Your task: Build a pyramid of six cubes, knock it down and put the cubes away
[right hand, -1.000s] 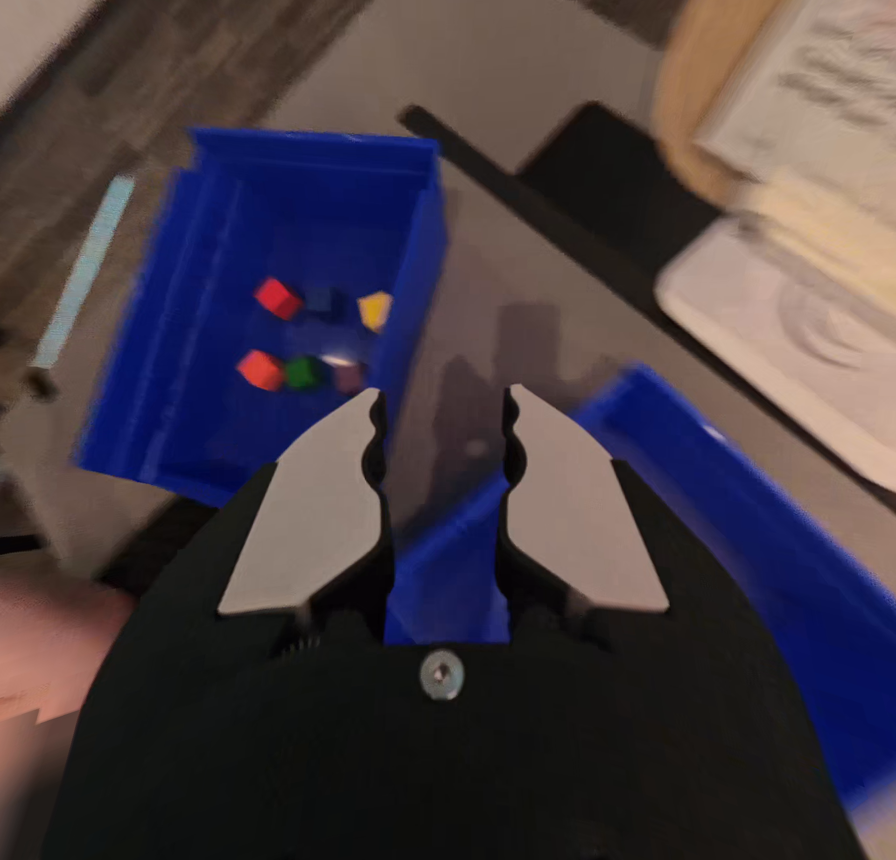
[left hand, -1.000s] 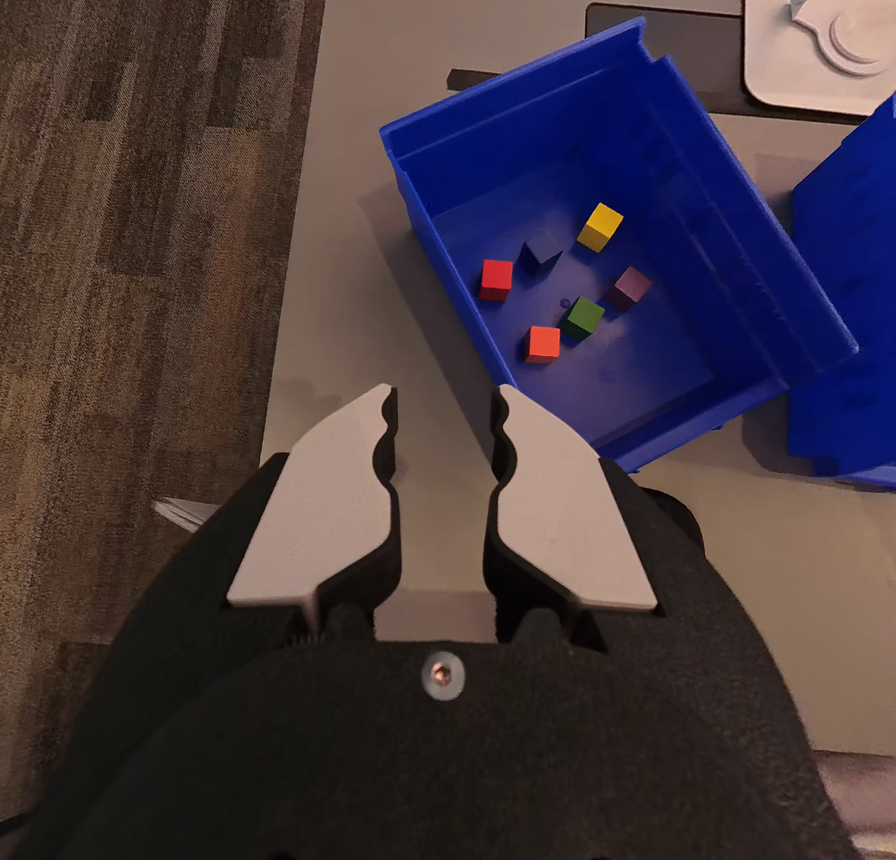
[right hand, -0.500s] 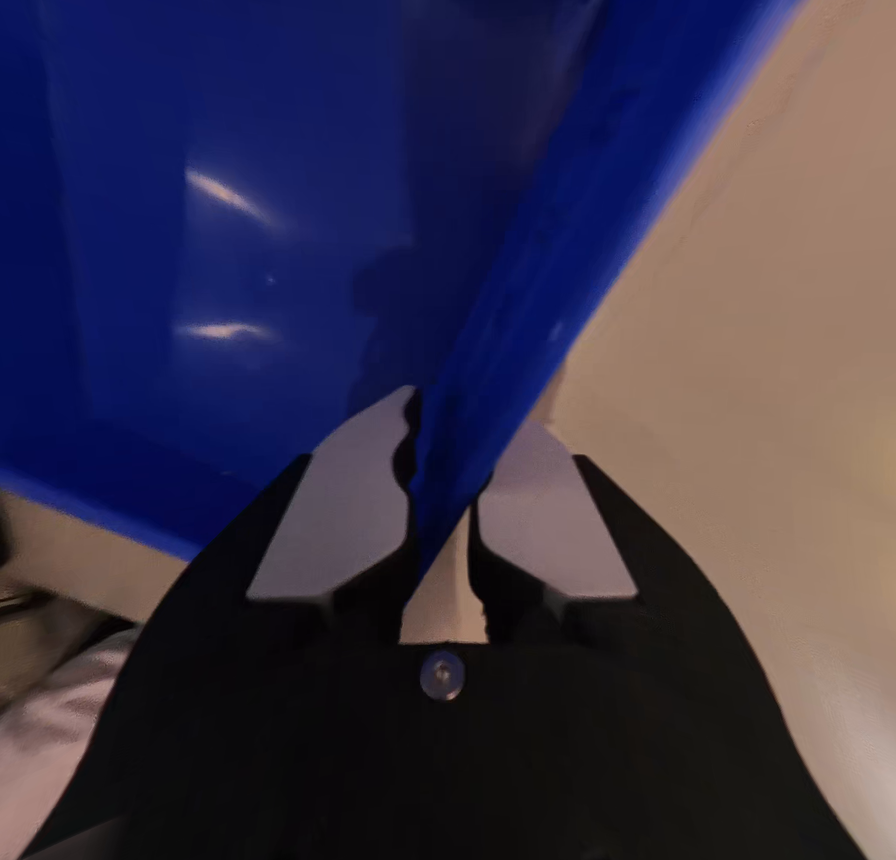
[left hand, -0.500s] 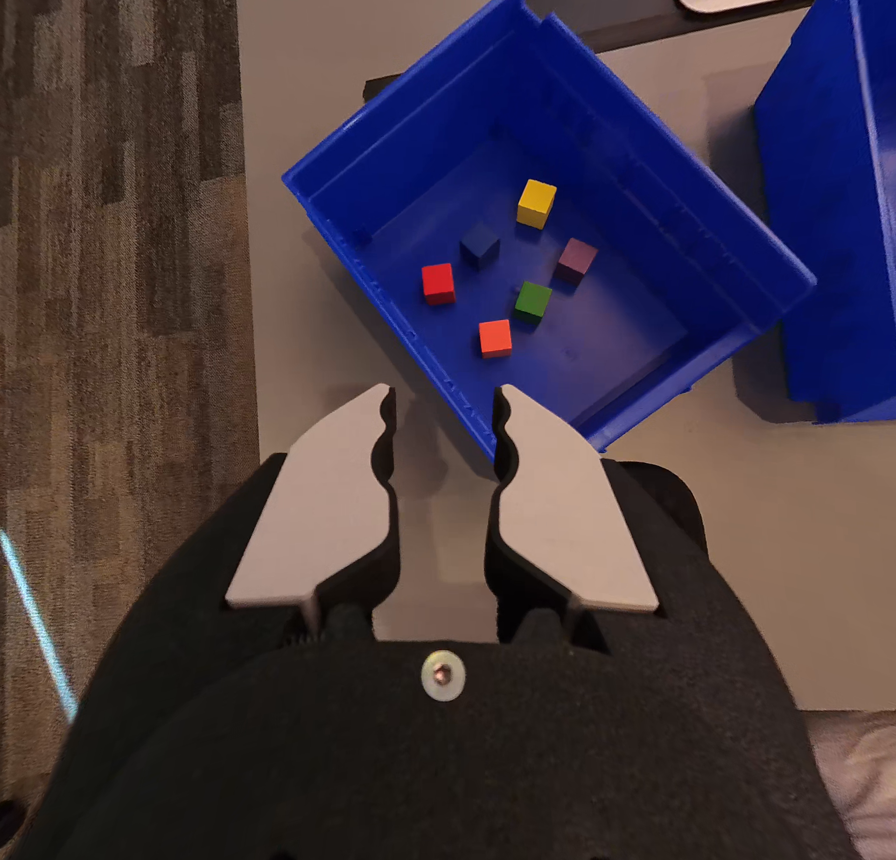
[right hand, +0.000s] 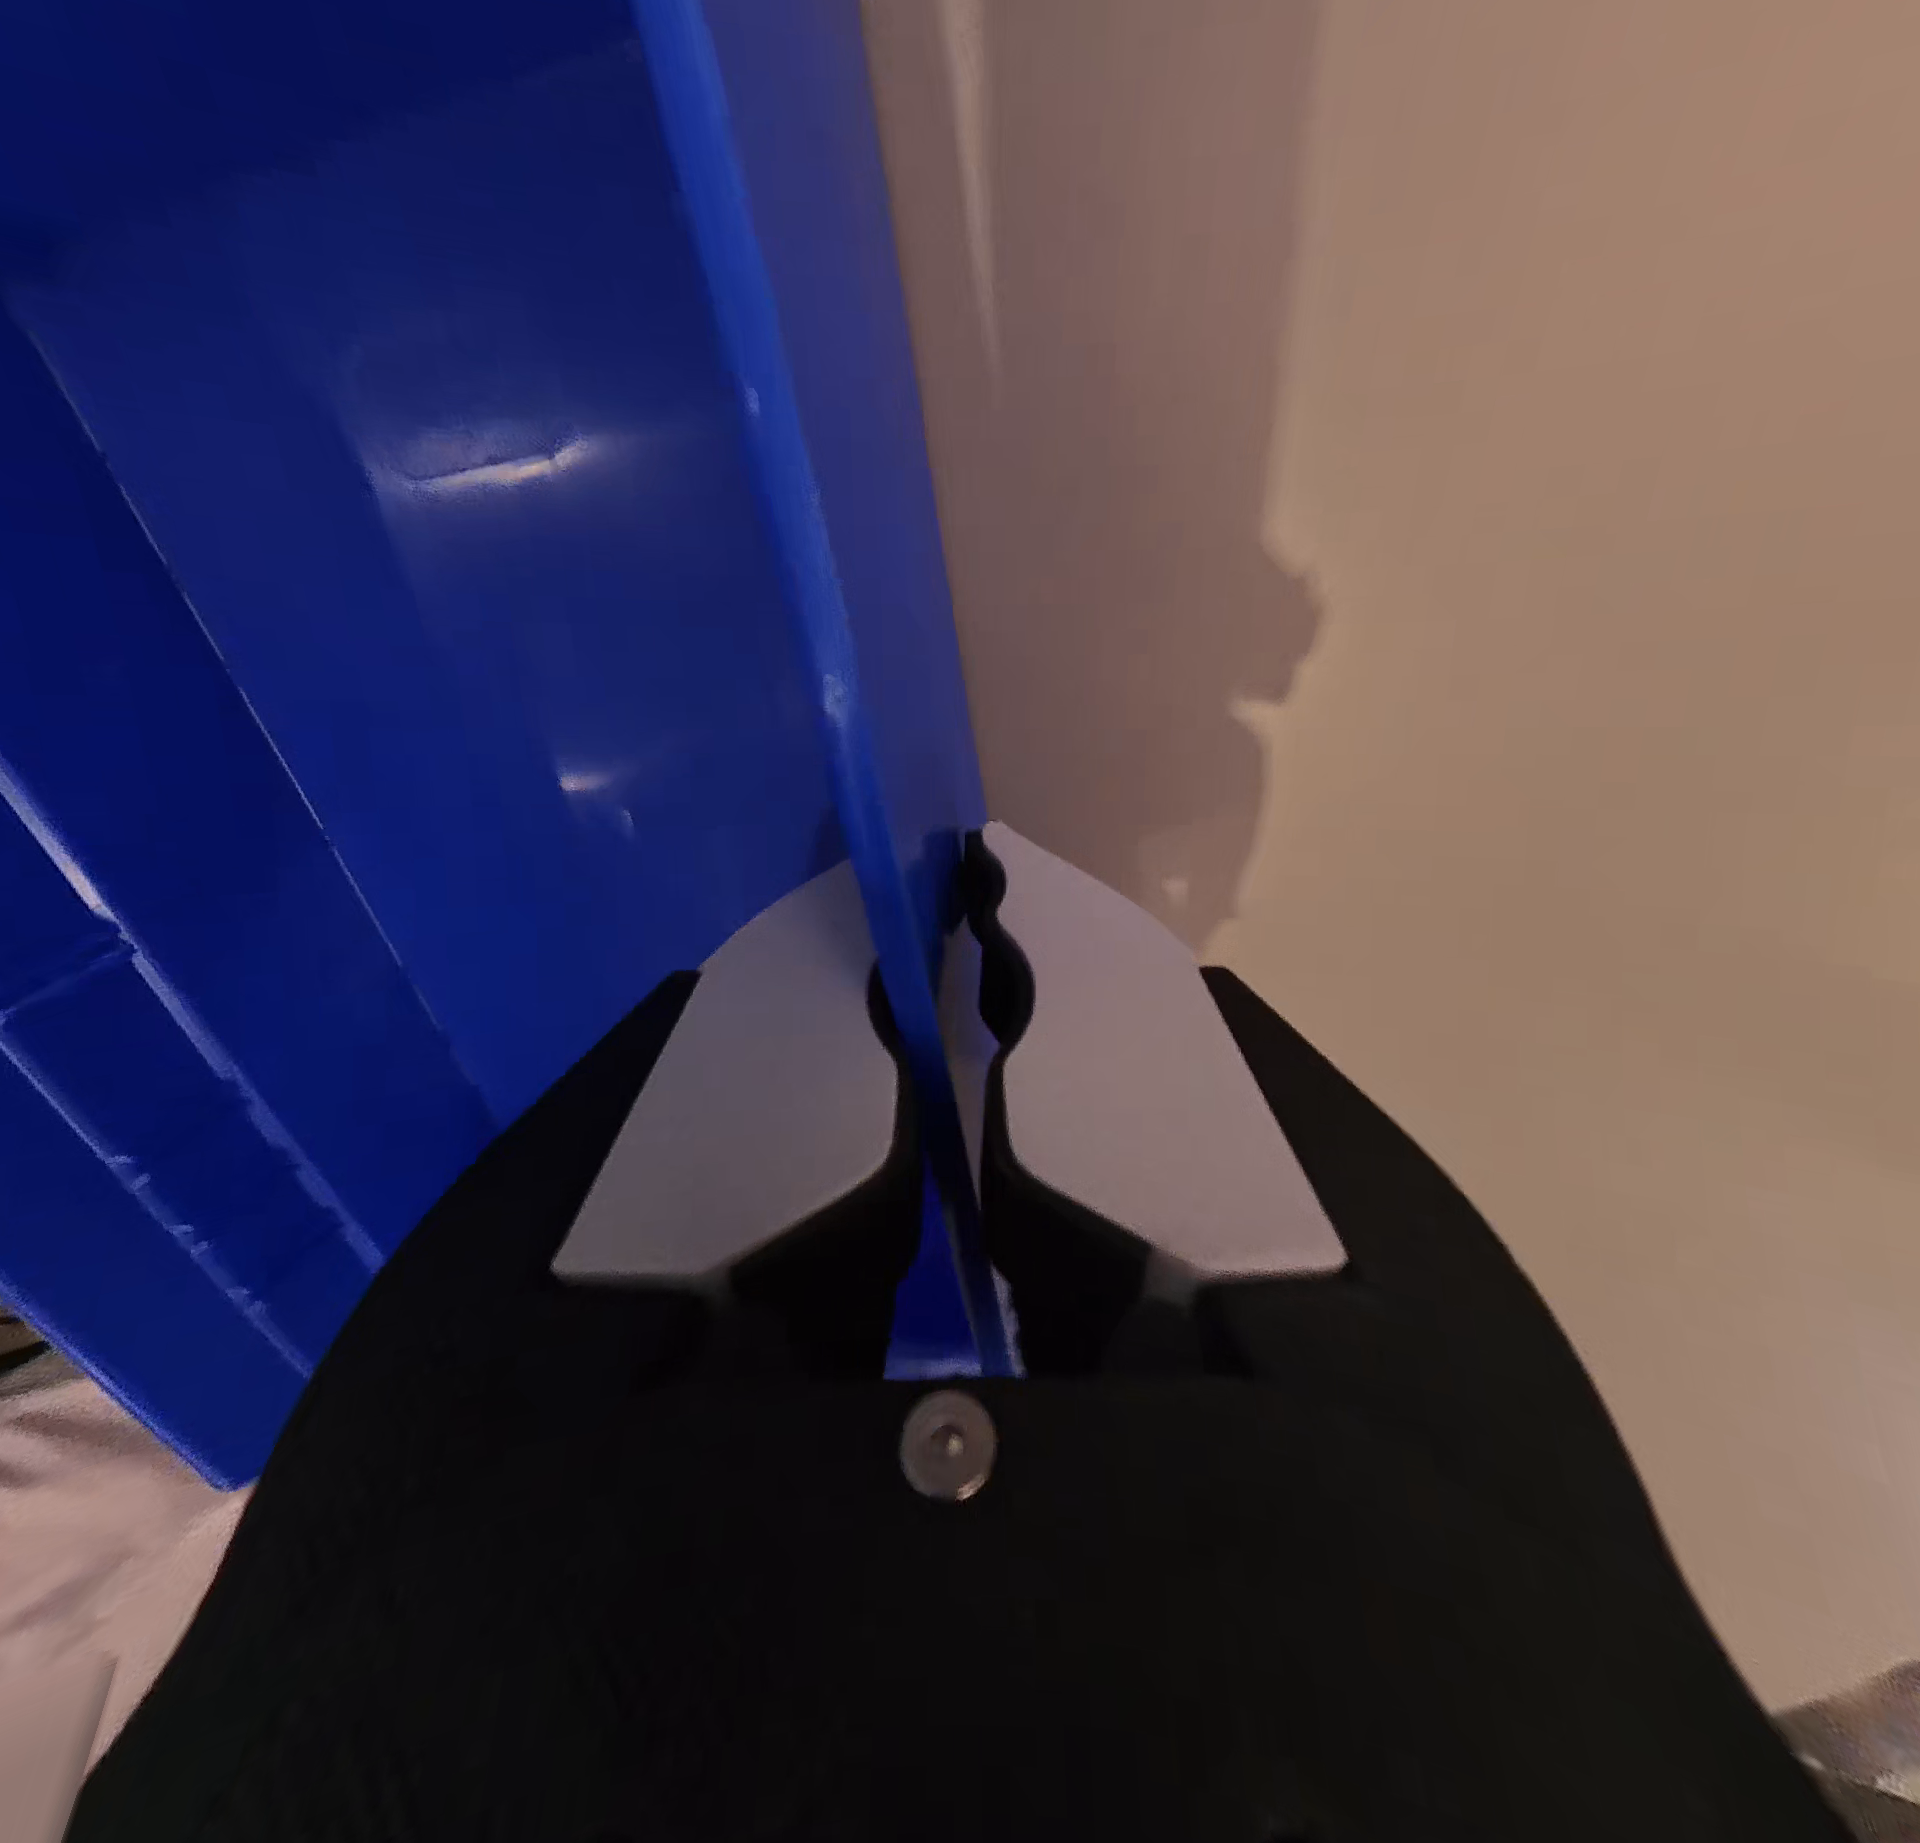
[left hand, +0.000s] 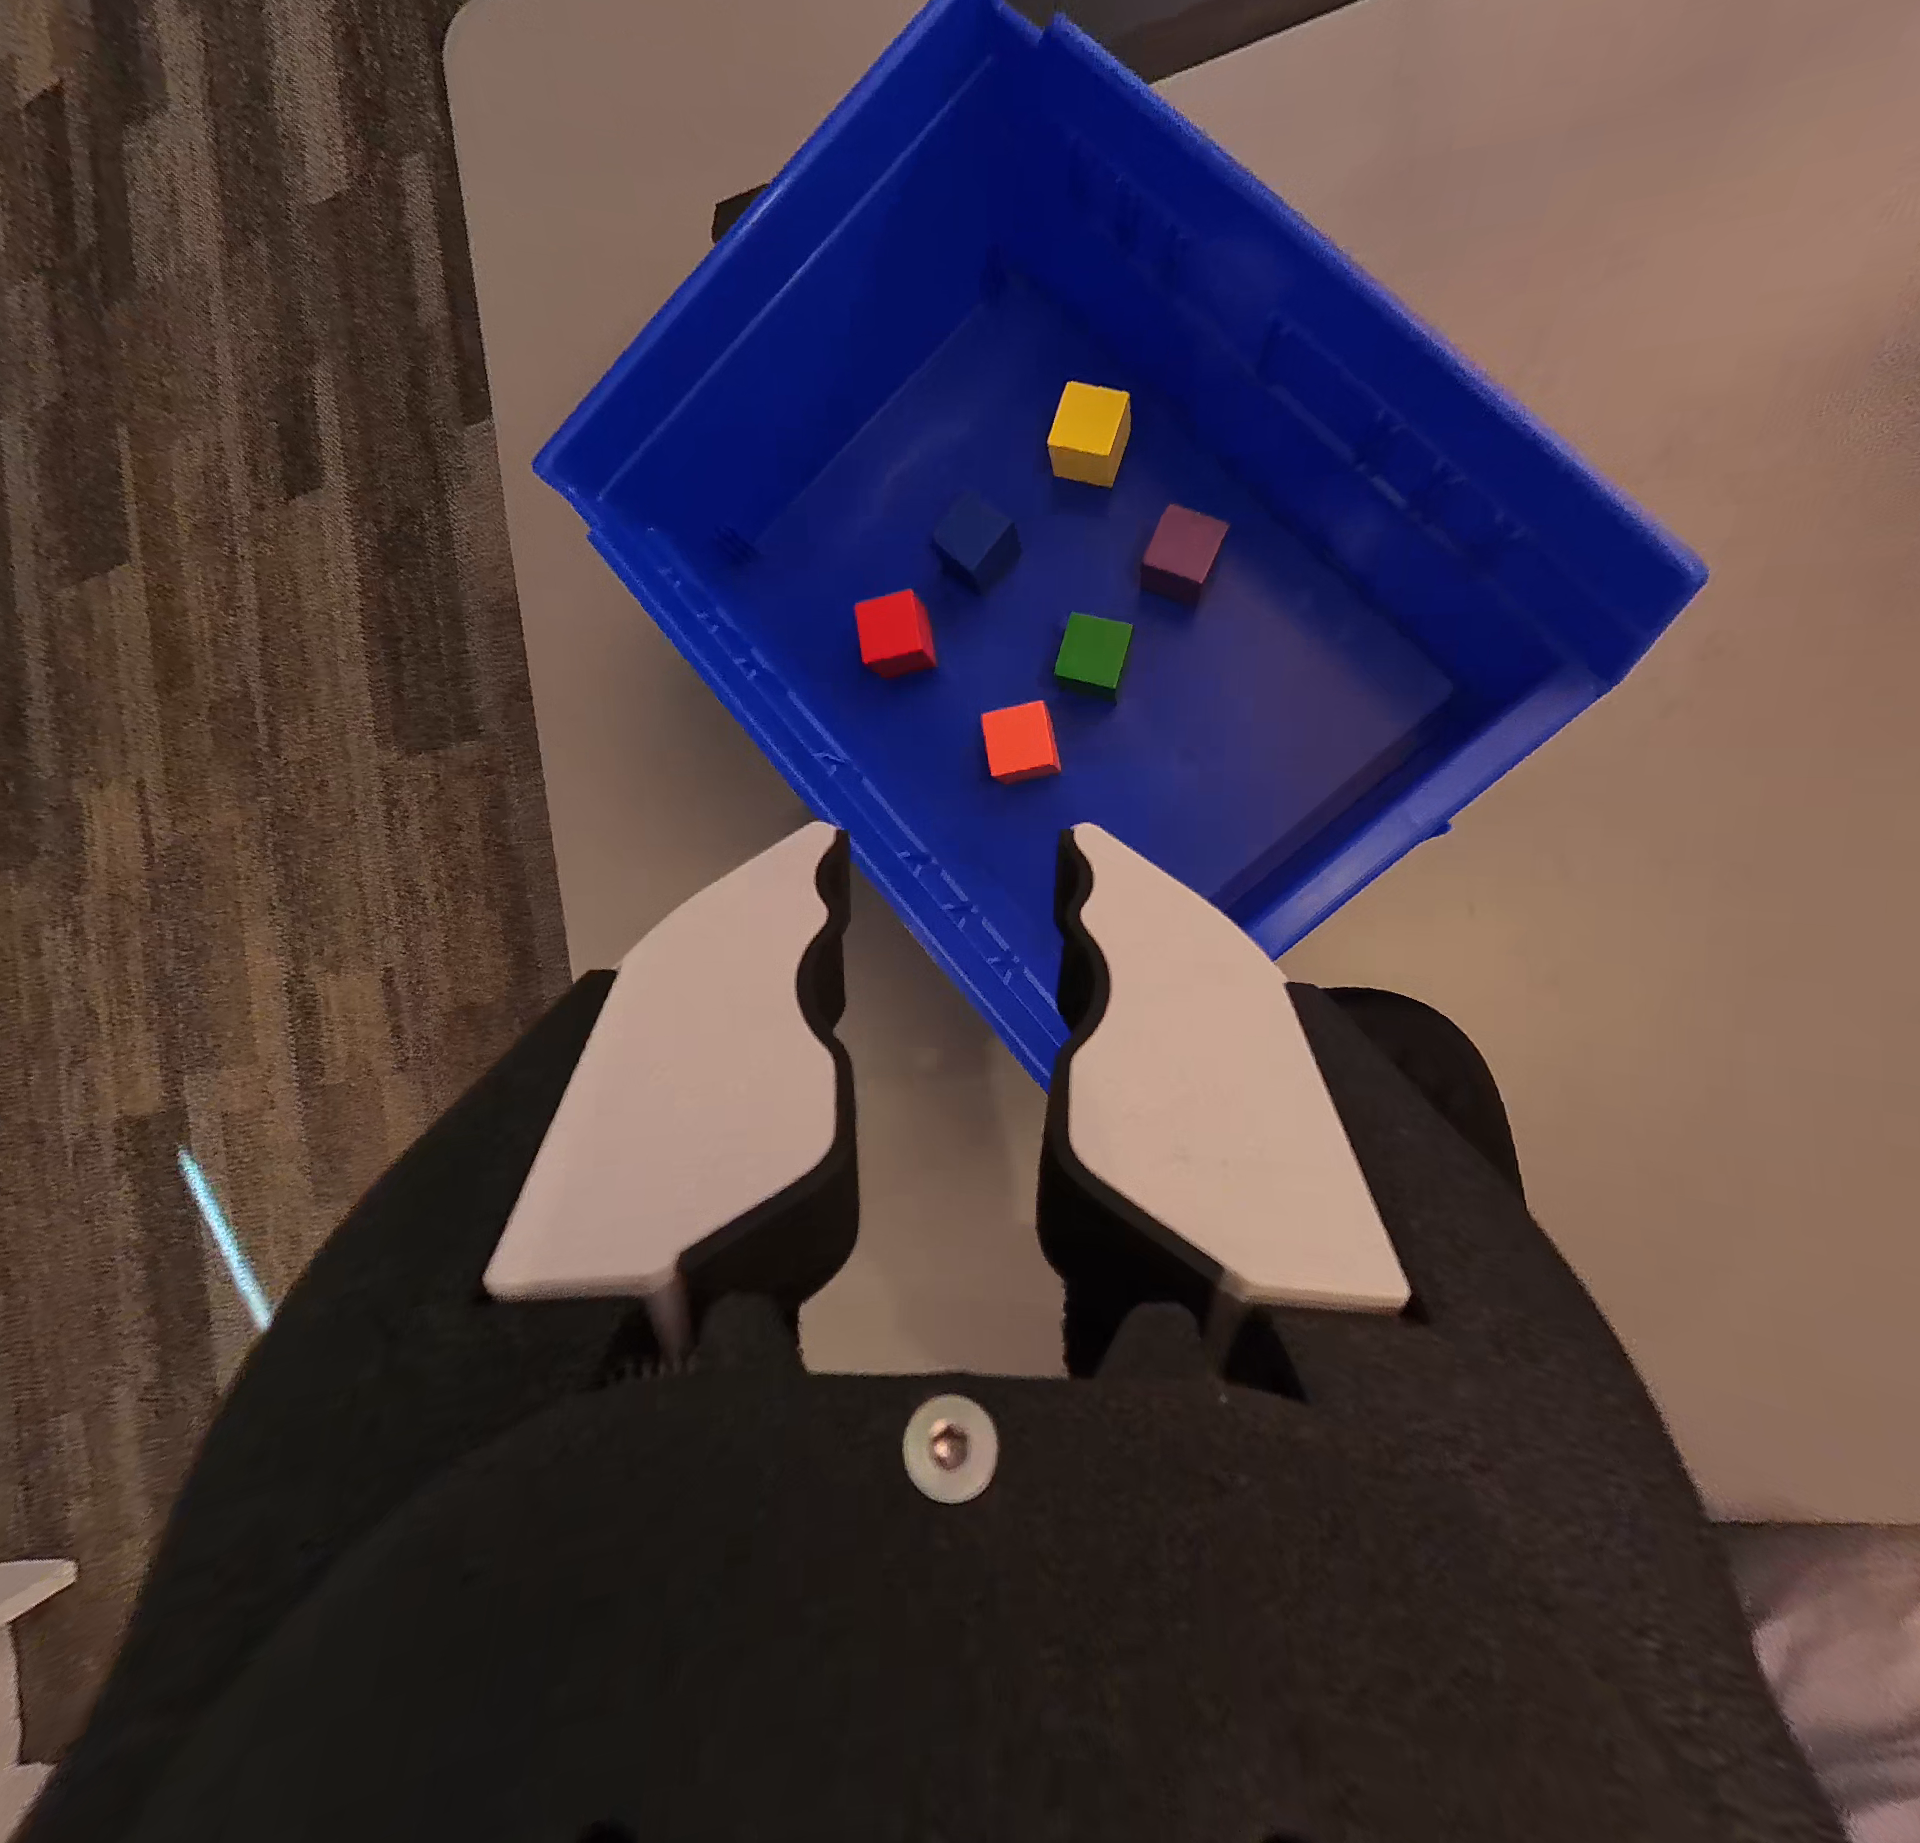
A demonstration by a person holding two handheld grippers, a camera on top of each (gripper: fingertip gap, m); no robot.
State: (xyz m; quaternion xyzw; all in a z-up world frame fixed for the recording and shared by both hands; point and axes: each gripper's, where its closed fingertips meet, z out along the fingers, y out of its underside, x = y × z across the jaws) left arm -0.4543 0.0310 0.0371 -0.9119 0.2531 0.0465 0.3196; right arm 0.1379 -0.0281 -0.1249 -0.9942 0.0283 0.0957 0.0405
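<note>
Cubes sit loose on the floor of the blue bin (left hand: 1299,235) that lies just ahead of the left gripper (left hand: 951,843): a red cube (left hand: 894,632), a dark blue cube (left hand: 975,538), a yellow cube (left hand: 1088,432), a purple cube (left hand: 1182,552), a green cube (left hand: 1093,652) and an orange cube (left hand: 1020,741), all apart from one another and in the same scatter as half a second ago. The left fingers (left hand: 707,1045) stand spread and hold nothing. The bin's near corner now reaches in between them and runs under the right-hand finger, where a moment ago it stopped just short of the tips; a second ago the bin lay well ahead and to the right of them. The bin rests on the grey table (left hand: 1662,962), and carpeted floor (left hand: 208,546) shows to the left of the fingers.

The right gripper (right hand: 940,894) is clenched on the thin wall of a second blue bin (right hand: 416,650), whose edge runs down between the two fingers (right hand: 769,1066) to the gripper's body. Half a second ago the fingers straddled that wall with a gap left on the right side; now that gap is almost gone. A second ago these fingers were spread in the air with both bins ahead of them. Beige table surface shows to the right of the fingers, with shadow on it.
</note>
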